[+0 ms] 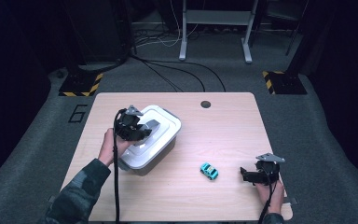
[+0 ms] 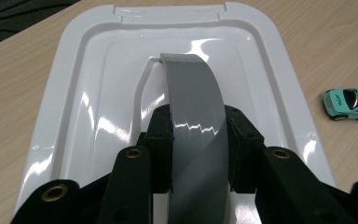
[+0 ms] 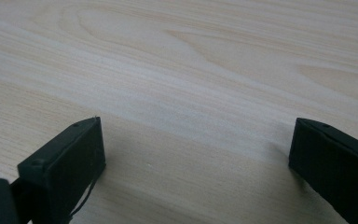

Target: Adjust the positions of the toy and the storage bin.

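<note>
- Left gripper view: the left gripper [image 2: 198,140] clamps the grey handle [image 2: 193,98] of the white bin lid [image 2: 74,107], which sits toward the tabletop's left edge.
- Right gripper [image 3: 196,163], jaws spread wide and holding nothing, rests near the tabletop's [image 1: 223,130] front right corner.
- A teal toy car [image 1: 209,171] lies between bin and right gripper.

A toy car on a wooden table, dark room beyond

A small teal toy car [image 1: 209,171] sits on the light wood table [image 1: 223,130], which has a round dark hole [image 1: 205,104] near its far edge. Beyond, grey carpet [image 1: 307,116] carries a painted 6 [image 1: 77,113], black cables [image 1: 177,74], yellow-black striped base plates [image 1: 80,85] and a grey metal stand [image 1: 214,28].
</note>
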Tool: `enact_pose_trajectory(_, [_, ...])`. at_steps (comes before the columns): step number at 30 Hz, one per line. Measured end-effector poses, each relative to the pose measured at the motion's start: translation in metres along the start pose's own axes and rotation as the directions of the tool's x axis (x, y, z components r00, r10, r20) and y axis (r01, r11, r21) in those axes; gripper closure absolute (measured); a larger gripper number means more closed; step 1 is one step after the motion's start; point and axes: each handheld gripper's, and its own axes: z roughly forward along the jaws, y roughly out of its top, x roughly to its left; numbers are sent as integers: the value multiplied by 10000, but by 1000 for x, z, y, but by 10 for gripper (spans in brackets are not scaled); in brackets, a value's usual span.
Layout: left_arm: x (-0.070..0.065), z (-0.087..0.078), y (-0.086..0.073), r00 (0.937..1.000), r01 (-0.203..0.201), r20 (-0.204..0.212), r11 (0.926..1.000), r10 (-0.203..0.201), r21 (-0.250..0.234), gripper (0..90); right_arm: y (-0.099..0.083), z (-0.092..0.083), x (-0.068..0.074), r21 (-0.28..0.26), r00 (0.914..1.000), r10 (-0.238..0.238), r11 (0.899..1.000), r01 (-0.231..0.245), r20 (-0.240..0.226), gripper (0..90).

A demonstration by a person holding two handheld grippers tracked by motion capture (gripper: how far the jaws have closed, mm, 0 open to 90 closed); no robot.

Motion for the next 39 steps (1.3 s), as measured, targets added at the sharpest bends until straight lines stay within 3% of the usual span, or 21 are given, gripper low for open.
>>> enact_pose_trajectory(6, [-5,1,1,9999,-18,150,10000,18,-28,671,0,0,0,-6,10000,16,10000,-16,-5,30])
enact_pose_trajectory(9, [-6,3,2,9990,89,442,9999,-85,-92,672,0,0,0,-3,10000,12,10000,-12,0,31])
enact_pose_trajectory(17, [-9,5,3,9970,325,712,9993,-312,-161,673,0,0,0,-3,10000,9,10000,-9,-3,31])
enact_pose_trajectory(18, [-10,7,4,9944,450,964,9987,-427,-219,673,0,0,0,-8,10000,8,10000,-8,-11,33])
enact_pose_trajectory(26, [-15,13,6,9840,835,1598,9962,-788,-231,678,0,0,0,-7,10000,10,10000,-10,-10,33])
enact_pose_trajectory(39, [-24,21,14,9784,758,1948,9967,-687,-290,680,0,0,0,-7,10000,7,10000,-7,-14,33])
